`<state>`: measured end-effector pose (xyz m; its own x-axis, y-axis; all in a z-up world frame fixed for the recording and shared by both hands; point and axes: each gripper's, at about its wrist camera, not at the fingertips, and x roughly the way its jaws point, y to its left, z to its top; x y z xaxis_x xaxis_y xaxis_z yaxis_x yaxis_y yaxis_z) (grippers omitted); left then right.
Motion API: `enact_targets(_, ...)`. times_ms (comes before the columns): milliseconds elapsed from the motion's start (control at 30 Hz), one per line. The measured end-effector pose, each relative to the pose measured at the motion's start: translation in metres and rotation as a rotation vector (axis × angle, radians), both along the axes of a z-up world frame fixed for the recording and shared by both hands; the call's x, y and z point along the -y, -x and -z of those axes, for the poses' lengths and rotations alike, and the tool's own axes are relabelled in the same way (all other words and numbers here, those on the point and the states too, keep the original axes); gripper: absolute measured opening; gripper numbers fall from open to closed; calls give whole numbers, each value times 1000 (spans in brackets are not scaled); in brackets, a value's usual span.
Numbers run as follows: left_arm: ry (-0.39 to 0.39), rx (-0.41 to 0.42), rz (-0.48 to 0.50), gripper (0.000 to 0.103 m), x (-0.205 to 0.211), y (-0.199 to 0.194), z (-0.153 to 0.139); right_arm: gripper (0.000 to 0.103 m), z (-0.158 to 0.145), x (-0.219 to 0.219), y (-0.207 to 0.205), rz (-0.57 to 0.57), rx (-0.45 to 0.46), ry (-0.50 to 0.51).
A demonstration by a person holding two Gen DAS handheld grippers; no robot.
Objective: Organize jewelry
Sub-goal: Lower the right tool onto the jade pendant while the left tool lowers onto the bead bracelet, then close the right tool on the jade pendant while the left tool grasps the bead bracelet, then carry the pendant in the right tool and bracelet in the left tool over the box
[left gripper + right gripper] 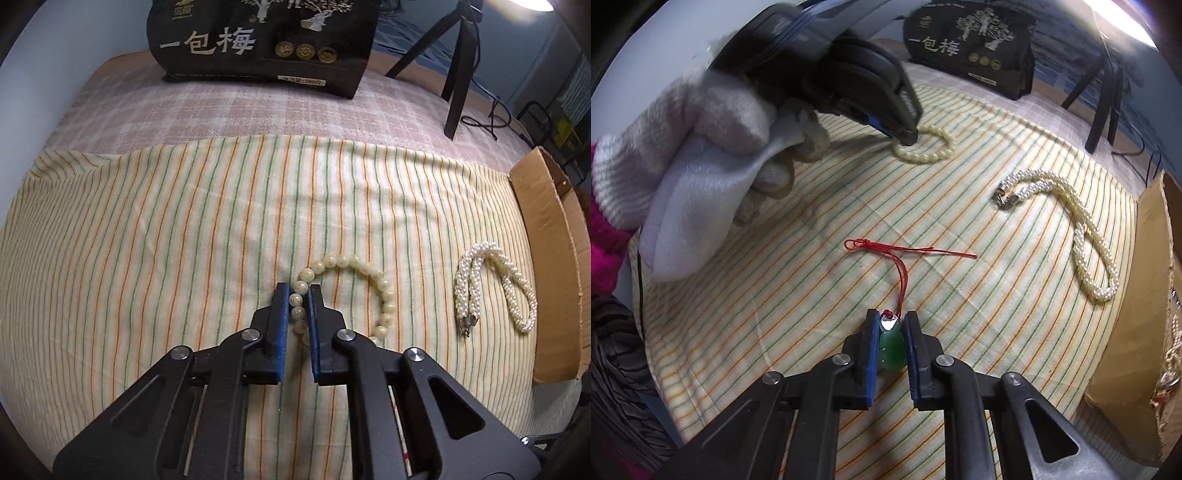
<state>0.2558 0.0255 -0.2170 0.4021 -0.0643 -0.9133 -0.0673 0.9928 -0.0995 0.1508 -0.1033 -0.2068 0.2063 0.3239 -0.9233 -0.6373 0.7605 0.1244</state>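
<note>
A cream bead bracelet lies on the striped cloth. My left gripper is shut on the bracelet's left side, beads pinched between its blue pads. From the right wrist view the same left gripper is held by a white-gloved hand over the bead bracelet. My right gripper is shut on a green jade pendant, whose red cord trails away over the cloth. A woven pearl necklace lies to the right, untouched.
A cardboard box stands at the cloth's right edge, with some jewelry inside. A black printed bag stands at the back, beside black tripod legs and a cable. A pink sleeve shows at the left.
</note>
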Motion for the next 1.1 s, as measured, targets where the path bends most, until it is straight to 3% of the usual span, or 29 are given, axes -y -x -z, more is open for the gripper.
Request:
enact_targets(367,44,15,-46,6,-14,3,-11,11,-8,22,-15,113,-27,-100)
enact_targets(1100,142,156,-60,5,-28,21,-80,11,-53,35,-21,175,110,-137)
